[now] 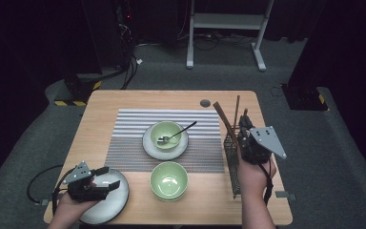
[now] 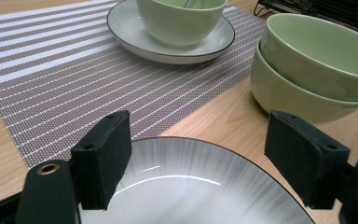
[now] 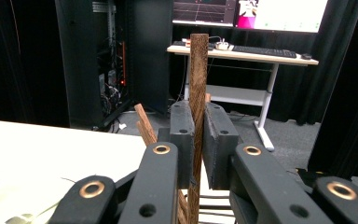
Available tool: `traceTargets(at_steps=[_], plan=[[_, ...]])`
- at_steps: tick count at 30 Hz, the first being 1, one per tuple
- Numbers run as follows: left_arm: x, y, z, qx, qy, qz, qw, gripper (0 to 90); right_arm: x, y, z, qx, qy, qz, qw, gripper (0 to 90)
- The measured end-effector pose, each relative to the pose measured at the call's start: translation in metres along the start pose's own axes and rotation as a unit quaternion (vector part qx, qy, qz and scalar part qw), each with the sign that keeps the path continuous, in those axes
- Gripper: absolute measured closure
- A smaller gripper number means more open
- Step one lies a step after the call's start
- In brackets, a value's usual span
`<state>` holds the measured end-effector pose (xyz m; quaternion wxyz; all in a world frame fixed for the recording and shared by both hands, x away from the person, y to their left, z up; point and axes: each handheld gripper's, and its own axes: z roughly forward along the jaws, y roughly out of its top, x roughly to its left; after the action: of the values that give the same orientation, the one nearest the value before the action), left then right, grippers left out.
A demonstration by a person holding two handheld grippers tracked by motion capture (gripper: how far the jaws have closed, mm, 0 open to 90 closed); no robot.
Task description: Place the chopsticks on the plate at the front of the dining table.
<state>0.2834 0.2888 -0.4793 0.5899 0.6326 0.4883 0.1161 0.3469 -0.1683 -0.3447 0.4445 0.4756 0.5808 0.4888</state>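
Right claw (image 3: 198, 135) is pinching a wooden chopstick (image 3: 198, 70), its lower end hidden behind the jaws. Left claw (image 2: 200, 158) is hovering spread over the grey plate (image 2: 191, 186), plate partly cropped.

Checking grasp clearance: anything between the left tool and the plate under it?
Nothing visible. The left tool is open, pads hanging over the near rim of the plate. The stacked green bowls stand off to the side, apart from it.

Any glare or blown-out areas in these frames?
Left gripper view: streaky glare on the plate, otherwise sharp. Right gripper view: table washed out pale, monitor bright, chopstick crisp. High view: table evenly lit, surroundings very dark.
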Motion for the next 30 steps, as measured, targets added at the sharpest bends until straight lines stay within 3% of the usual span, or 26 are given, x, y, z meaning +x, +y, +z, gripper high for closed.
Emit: traceTargets(at_steps=[30], plan=[[-0.005, 0.002, -0.002, -0.007, 0.003, 0.009, 0.9999, 23.0, -0.001, 0.015, -0.014, -0.038, 0.011, 0.006, 0.9992, 83.0]])
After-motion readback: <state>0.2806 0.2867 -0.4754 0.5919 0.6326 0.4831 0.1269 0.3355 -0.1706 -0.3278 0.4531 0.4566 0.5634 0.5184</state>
